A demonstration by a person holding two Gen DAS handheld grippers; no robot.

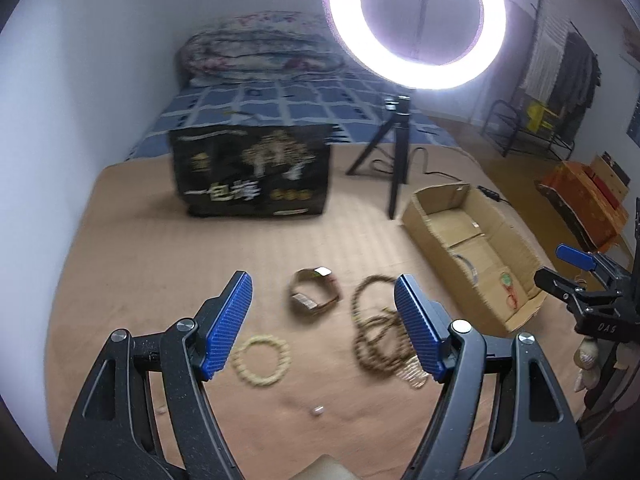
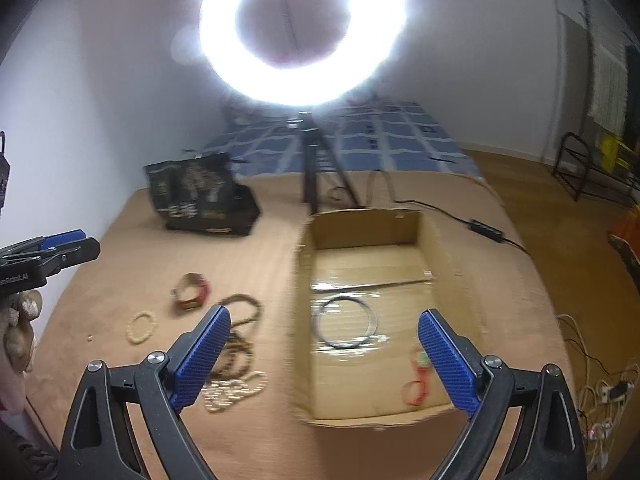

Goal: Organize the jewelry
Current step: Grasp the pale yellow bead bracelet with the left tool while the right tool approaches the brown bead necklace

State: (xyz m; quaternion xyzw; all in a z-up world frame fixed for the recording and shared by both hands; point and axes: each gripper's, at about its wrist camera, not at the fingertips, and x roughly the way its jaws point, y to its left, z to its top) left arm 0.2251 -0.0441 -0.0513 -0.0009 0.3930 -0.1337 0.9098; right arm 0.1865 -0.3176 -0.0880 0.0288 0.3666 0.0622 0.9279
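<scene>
Blue-padded left tongs (image 1: 322, 326) stand spread with nothing between the pads, above the tan bed cover (image 1: 160, 272). Beyond them lie a pale bead bracelet (image 1: 261, 361), a brown band with a red patch (image 1: 314, 292) and a tangle of dark bead strands (image 1: 374, 332), with a pale chain (image 2: 234, 392) touching the tangle's near edge. Right tongs (image 2: 324, 356) are spread wide too, gripping nothing (they hang over the near end of the open cardboard box (image 2: 448, 240)). Inside the box lie a thin silver bangle (image 2: 346, 322) and a red loop with a green charm (image 2: 416, 388). A black printed bag (image 1: 250, 168) and a lit ring light (image 1: 416, 24) on a tripod stand farther back.
</scene>
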